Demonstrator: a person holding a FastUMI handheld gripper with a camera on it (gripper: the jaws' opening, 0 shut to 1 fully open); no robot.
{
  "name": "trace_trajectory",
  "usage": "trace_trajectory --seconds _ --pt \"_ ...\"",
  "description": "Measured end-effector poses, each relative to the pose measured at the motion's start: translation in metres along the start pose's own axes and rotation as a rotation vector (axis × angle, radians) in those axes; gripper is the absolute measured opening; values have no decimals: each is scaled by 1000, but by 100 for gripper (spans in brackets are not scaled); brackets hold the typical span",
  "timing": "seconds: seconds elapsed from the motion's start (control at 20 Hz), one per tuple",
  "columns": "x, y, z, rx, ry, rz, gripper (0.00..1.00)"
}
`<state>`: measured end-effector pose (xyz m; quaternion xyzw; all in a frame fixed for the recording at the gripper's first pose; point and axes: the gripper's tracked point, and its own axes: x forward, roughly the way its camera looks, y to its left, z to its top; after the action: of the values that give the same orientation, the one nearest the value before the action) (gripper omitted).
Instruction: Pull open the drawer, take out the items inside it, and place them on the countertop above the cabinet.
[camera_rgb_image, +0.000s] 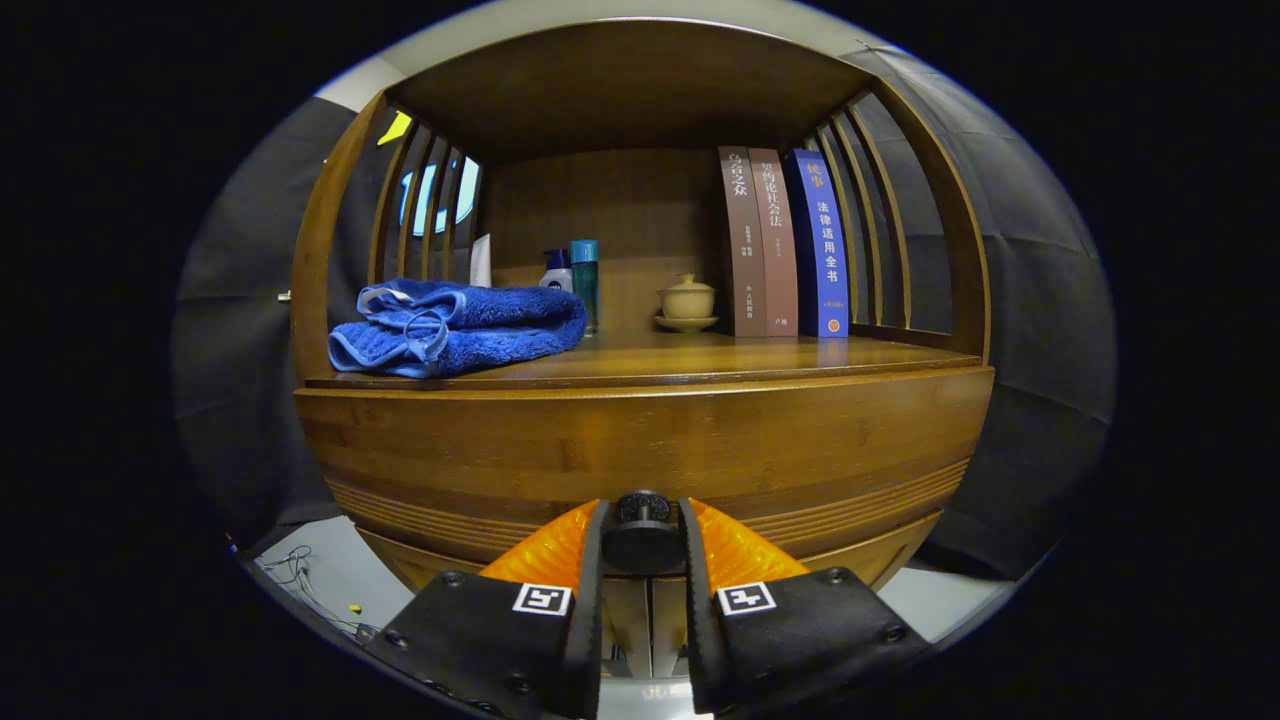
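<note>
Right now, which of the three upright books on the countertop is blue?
The book at the end nearest the slatted side; the other two beside it are brown. The gripper is shut on the drawer knob.

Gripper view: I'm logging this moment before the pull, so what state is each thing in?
Gripper: shut on the drawer knob.
Drawer knob: clamped between the fingers.
Drawer: closed.
Blue towel: folded, lying on the countertop.
Three books: upright.
Lidded cup: lid on.

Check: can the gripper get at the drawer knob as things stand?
Probably yes: the gripper already has the knob between its fingers, which seem to press on it, with nothing in the way.
</note>
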<state>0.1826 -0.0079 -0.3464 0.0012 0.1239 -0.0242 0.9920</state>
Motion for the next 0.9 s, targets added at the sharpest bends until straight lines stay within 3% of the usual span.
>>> trace_trajectory --seconds 0.05,0.35,0.9 --pt "0 1 4 -2 4 2 31" --pt "-24 -1 0 26 17 -8 31" --pt "-129 -11 -14 101 52 7 30"
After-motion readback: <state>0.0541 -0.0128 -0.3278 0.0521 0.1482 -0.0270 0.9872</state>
